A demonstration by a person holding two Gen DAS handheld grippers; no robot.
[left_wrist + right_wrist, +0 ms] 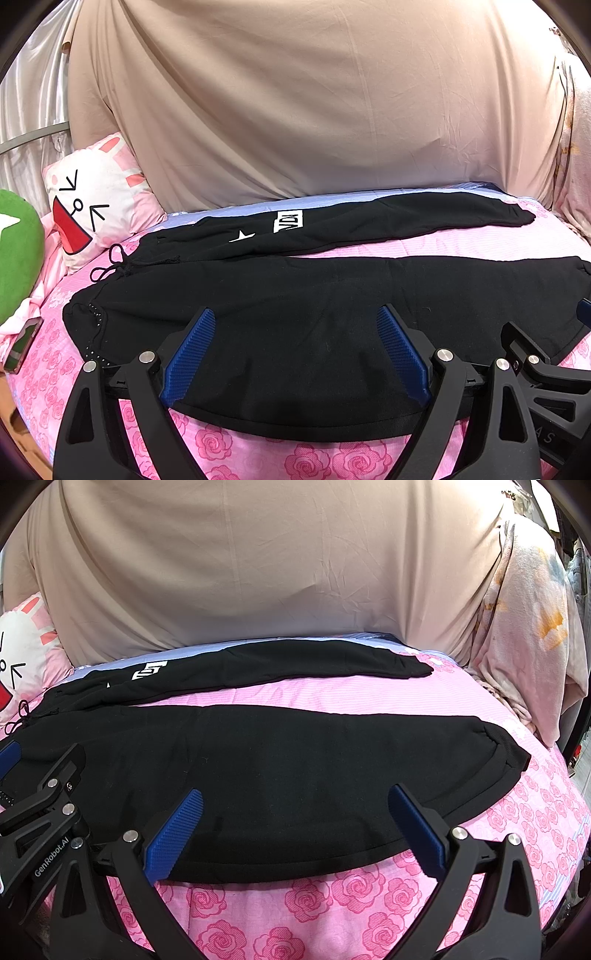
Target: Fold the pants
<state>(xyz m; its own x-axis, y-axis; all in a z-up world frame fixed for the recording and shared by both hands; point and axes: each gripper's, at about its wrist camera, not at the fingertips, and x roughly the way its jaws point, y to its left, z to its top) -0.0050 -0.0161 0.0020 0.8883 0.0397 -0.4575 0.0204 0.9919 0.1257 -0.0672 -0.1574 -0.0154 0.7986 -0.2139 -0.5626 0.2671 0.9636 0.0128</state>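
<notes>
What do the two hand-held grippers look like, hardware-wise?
The two match. The left hand-held gripper and the right hand-held gripper each have black skeletal plastic arms with triangular cutouts, round silver pivot bolts, and two blue finger pads with fine ribbing. White "GenRobot.AI" lettering runs along the left one's body, seen in the right wrist view. No cables or sleeves are visible.

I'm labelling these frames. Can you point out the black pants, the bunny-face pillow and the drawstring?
black fabric pants [295, 775]: right wrist view, middle of near leg.
white and pink bunny-face pillow [99, 199]: left wrist view, printed face.
black cord drawstring [107, 267]: left wrist view, loops at waistband.
</notes>
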